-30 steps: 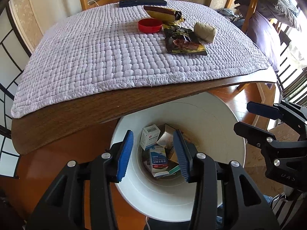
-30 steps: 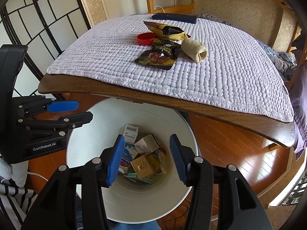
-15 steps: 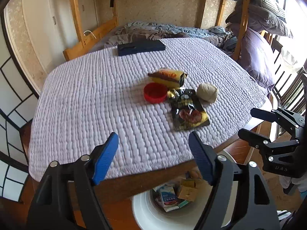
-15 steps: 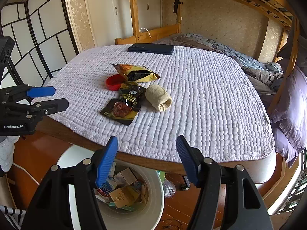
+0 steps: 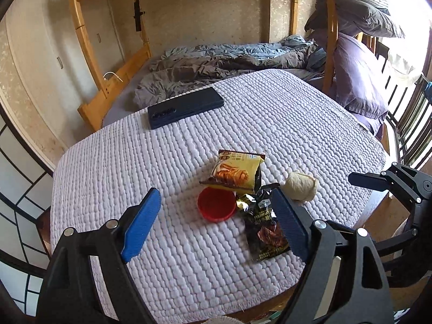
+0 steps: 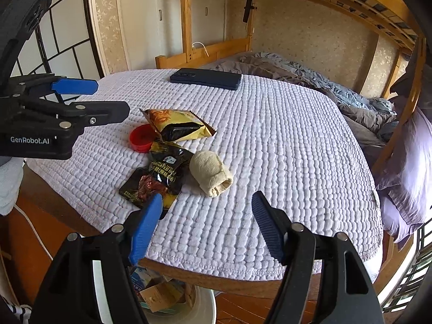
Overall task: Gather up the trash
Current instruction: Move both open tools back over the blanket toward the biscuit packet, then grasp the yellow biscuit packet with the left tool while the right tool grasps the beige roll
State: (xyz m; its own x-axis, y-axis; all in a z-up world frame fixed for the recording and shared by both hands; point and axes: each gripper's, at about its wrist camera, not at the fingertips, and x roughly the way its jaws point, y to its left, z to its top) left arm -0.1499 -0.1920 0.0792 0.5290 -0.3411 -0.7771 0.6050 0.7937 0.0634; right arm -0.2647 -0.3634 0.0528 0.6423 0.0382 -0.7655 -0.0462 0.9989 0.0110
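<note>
On the quilted table cover (image 5: 167,162) lie a yellow snack wrapper (image 5: 236,172) (image 6: 178,124), a red lid (image 5: 216,206) (image 6: 141,137), a black snack packet (image 5: 266,229) (image 6: 156,178) and a crumpled beige wad (image 5: 299,185) (image 6: 210,172). My left gripper (image 5: 216,216) hovers above the red lid, jaws opening, nothing between them. My right gripper (image 6: 206,216) hangs over the table's near edge just short of the wad, jaws opening and empty. The white bin (image 6: 208,307) with boxes stands under the table edge.
A dark phone (image 5: 185,106) (image 6: 206,78) lies at the far side of the table. Behind it is a bunk bed with rumpled grey bedding (image 5: 229,59). A lattice screen (image 6: 62,27) stands on the left, purple cushions (image 5: 359,81) on the right.
Both grippers have risen from over the bin to above the table and moved toward the trash pile. Both sets of jaws have spread wider, still empty.
</note>
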